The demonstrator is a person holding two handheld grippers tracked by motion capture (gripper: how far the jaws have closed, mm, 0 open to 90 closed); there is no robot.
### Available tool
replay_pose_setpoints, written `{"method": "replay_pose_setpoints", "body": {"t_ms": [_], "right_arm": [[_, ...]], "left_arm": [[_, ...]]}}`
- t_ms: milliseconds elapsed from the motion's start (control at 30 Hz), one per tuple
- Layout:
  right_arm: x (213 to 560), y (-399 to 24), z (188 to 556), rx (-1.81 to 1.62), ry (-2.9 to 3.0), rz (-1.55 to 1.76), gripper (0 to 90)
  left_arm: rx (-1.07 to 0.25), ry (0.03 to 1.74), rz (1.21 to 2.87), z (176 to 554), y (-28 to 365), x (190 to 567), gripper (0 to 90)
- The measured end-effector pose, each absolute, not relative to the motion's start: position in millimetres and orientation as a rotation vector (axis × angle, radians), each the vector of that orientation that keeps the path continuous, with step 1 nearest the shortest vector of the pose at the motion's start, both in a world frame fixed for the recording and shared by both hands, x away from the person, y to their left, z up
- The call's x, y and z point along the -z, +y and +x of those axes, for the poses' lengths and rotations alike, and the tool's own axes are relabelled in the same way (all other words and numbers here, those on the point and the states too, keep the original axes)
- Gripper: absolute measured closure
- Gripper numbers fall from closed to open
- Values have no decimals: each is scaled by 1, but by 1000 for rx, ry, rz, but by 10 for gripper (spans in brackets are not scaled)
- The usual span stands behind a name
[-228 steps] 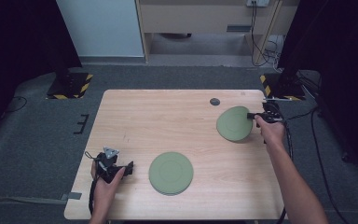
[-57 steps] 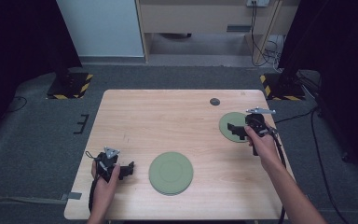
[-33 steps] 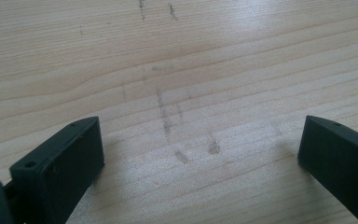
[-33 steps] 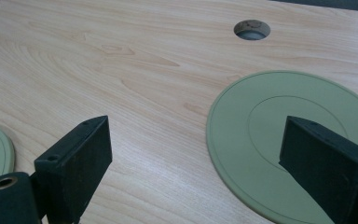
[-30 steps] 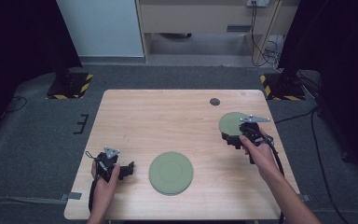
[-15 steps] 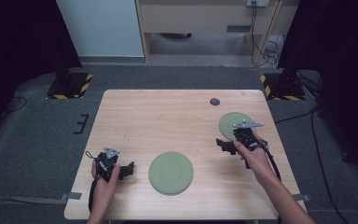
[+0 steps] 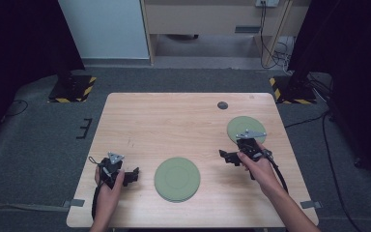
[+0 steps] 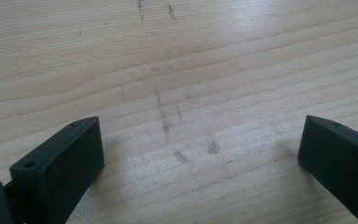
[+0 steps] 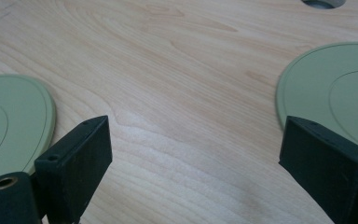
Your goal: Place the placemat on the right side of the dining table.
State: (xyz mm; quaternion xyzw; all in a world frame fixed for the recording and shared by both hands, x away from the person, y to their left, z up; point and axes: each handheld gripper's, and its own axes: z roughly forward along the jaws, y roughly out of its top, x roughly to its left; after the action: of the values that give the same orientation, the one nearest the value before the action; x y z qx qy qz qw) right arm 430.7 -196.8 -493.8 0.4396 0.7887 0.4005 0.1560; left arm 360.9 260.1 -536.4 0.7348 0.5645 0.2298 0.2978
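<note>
Two flat green plates lie on the wooden table (image 7: 164, 125). One plate (image 7: 177, 179) sits near the front middle, the other plate (image 7: 241, 126) at the right. My right gripper (image 7: 228, 157) hovers open between them, pointing left, nothing in its jaws. In the right gripper view the open right gripper (image 9: 193, 135) frames bare wood, with the front plate (image 9: 9, 126) at the left and the right-hand plate (image 9: 335, 93) behind the right jaw. My left gripper (image 7: 131, 175) rests open at the front left, apart from the front plate. The left gripper (image 8: 200, 140) has only scuffed wood between its jaws.
A small dark round grommet (image 7: 222, 105) is set in the table near the far edge, also at the top of the right gripper view as a grommet (image 9: 324, 2). Grey carpet surrounds the table, with black-and-yellow stand bases (image 7: 72, 89) at the far corners.
My right gripper has drawn away from the right-hand plate, moving left and toward the front to the bare wood between the plates. The left gripper and both plates have stayed put.
</note>
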Motion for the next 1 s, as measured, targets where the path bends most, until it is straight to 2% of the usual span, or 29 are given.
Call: {"method": "replay_pose_setpoints", "body": {"t_ms": [1000], "right_arm": [[516, -166, 410, -1128, 2376, 1193, 91]], "left_arm": [[-608, 1495, 1955, 361, 260, 536, 0]]}}
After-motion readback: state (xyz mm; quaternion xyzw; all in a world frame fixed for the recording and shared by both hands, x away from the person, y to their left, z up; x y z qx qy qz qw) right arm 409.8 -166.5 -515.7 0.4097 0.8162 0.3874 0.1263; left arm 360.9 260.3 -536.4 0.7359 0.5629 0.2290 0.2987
